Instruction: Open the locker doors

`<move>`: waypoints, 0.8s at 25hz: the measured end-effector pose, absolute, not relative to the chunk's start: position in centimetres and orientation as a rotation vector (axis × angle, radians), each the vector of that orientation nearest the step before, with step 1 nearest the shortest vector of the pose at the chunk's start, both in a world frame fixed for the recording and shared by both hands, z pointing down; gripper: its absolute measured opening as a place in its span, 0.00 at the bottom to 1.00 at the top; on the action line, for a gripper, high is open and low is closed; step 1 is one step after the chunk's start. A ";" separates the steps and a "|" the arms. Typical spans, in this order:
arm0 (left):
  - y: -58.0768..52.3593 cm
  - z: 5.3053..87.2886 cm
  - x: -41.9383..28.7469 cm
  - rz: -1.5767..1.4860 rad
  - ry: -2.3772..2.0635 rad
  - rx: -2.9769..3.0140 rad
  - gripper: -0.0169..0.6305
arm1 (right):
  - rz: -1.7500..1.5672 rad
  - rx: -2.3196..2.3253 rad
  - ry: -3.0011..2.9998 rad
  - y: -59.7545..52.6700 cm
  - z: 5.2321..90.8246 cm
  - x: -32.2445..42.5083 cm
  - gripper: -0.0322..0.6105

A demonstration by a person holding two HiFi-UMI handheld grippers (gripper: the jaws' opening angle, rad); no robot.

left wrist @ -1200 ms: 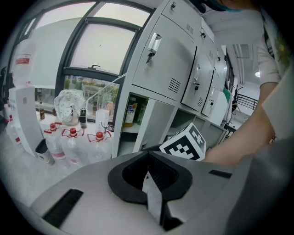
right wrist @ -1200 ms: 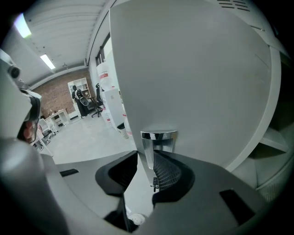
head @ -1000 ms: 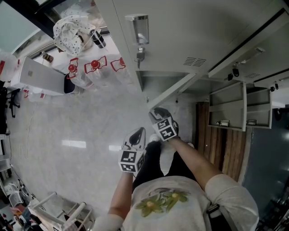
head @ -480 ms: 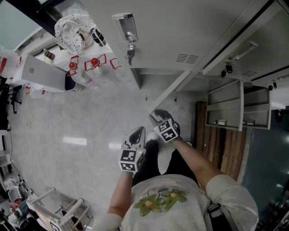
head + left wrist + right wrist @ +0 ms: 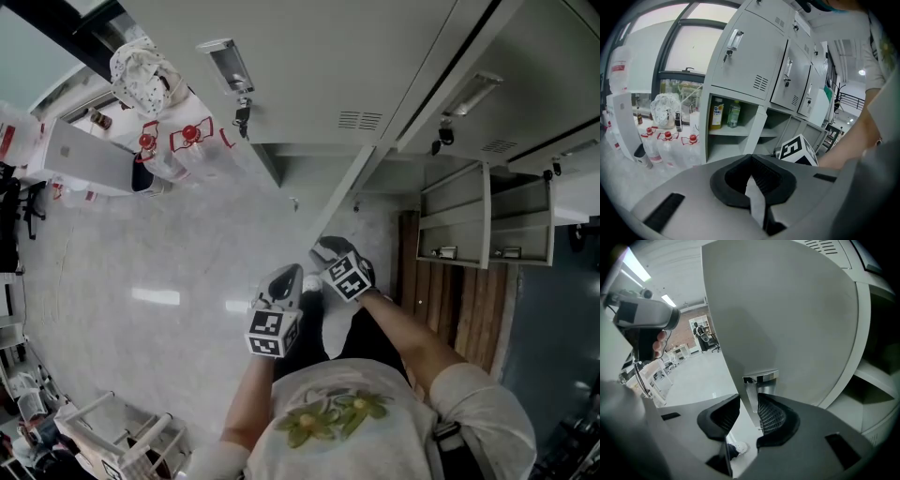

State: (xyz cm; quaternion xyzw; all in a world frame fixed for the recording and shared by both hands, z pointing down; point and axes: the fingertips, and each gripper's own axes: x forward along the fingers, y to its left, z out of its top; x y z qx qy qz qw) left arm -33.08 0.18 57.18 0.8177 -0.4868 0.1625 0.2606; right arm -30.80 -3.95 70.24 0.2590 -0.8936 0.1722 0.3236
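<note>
Grey lockers [image 5: 309, 56] fill the top of the head view. My right gripper [image 5: 324, 247] holds the lower locker door [image 5: 349, 187], which stands swung out from its compartment. In the right gripper view the door's chrome handle [image 5: 759, 377] sits between the pads of the right gripper [image 5: 749, 401], which is shut on it. My left gripper [image 5: 289, 276] hangs beside it over the floor, shut and empty; its tips [image 5: 751, 158] meet. In the left gripper view the open lower compartment [image 5: 736, 136] holds two bottles [image 5: 717, 116].
The upper locker door has a handle [image 5: 225, 58] with a key [image 5: 242, 114] below it. More open lockers [image 5: 455, 211] stand at the right. Red-capped water bottles [image 5: 187, 141], a white box [image 5: 80, 155] and a dotted bag [image 5: 141, 66] sit on the floor at the left.
The lockers have slid up and left in the head view. My right gripper has shifted a little with the door handle in it; the left gripper has drifted with it, still shut.
</note>
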 end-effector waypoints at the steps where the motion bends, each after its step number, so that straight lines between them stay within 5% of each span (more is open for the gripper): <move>1: 0.3 57.2 -32.7 0.443 -1.314 2.215 0.07 | 0.447 0.673 -2.343 -3.8 70.3 -30.4 0.24; 20: 1.7 56.1 -28.7 0.462 -1.281 2.239 0.07 | 0.487 0.698 -2.324 -1.3 70.5 -25.0 0.25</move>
